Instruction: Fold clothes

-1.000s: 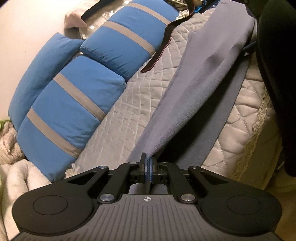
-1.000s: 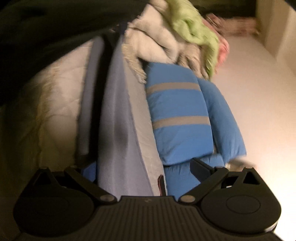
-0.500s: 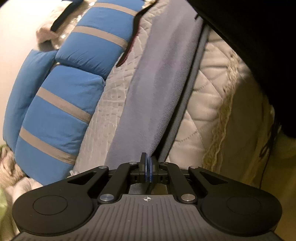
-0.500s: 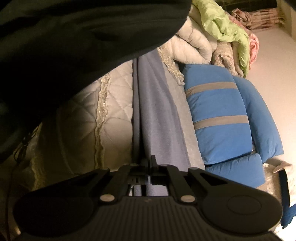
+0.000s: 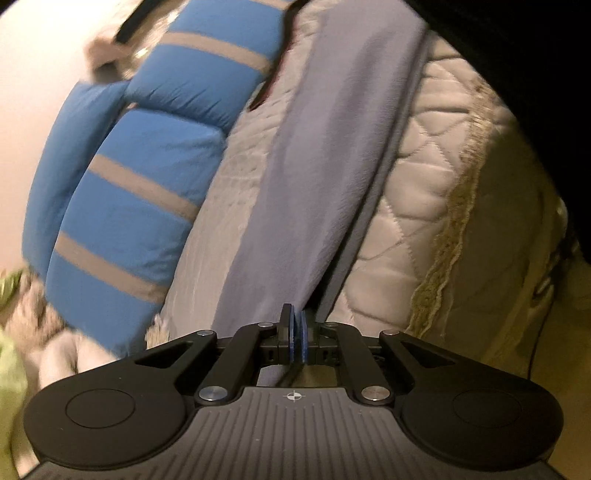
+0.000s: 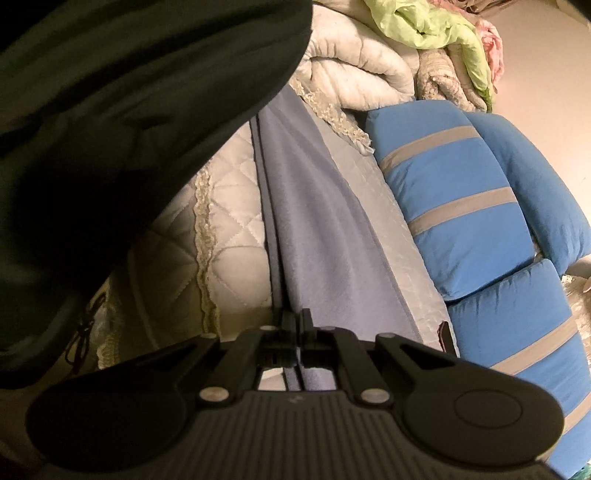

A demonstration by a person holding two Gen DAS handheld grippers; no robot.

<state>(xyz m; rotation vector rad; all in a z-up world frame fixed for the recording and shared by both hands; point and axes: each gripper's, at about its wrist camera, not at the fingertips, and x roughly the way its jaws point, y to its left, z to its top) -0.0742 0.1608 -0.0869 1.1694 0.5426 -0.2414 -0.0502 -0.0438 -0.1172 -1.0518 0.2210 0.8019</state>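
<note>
The left gripper (image 5: 296,325) has its blue-padded fingers pressed together on one end of the lavender cloth (image 5: 325,155). The right gripper (image 6: 296,325) is likewise clamped on the other end of that cloth (image 6: 314,229), its dark fingers nipping the doubled edge. Between them the cloth runs as a long folded band, held over the quilted bedspread (image 5: 417,192); whether it touches the quilt I cannot tell.

From the left side, a darker grey under-layer of the cloth shows along its right edge, and a dark strap (image 5: 269,88) lies on the quilt near the striped blue pillows (image 5: 147,177). The bedspread's lace trim (image 5: 454,236) hangs down the bed's side.

The right-hand camera shows more: the same pillows (image 6: 461,221) on its right, and beyond them a heap of bedding, a cream duvet (image 6: 362,77) with a lime-green cloth (image 6: 432,22) and something pink (image 6: 493,48) on top. A dark garment (image 6: 129,110) of the person fills that view's upper left.
</note>
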